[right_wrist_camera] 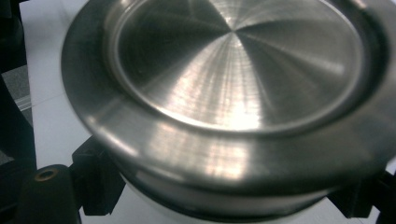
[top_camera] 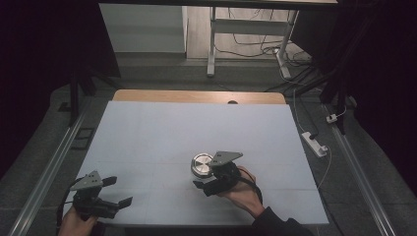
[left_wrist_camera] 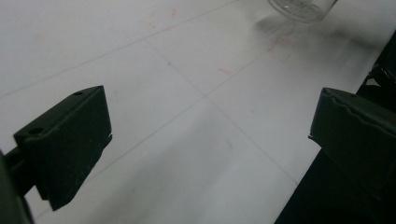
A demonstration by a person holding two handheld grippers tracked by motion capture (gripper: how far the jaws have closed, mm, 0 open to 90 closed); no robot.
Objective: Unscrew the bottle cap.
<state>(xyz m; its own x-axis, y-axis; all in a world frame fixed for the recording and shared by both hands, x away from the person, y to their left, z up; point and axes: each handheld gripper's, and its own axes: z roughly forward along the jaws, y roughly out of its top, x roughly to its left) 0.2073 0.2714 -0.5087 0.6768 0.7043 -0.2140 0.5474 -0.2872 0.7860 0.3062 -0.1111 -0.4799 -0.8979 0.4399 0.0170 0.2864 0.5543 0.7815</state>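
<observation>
The tabletop (top_camera: 162, 132), covered by a pale sheet with a strip of bare wood showing at its far edge, is the largest thing, and its near edge is cut off by the bottom of the high view. On it, toward the near right of the sheet's middle, stands a round lidded metal container (top_camera: 201, 164); from above its brushed steel lid is plain, while its lower body is hidden behind the right tool (top_camera: 209, 179) and the right hand (top_camera: 243, 191) holding it. In the right gripper view the lid (right_wrist_camera: 233, 88) runs off the top and right, slightly blurred, and a pale band under the rim is all that can be made out of the body; the black jaws sit pressed against the container's sides just under the lid, pinching it, though the contact points themselves are mostly covered by the overhanging rim. Well to the near left of the container, at the sheet's near corner, the left tool (top_camera: 118, 191) is spread wide with nothing between its jaws; the left hand (top_camera: 74, 223) is cut off. In the left gripper view the container is a blurred sliver (left_wrist_camera: 301, 8).
</observation>
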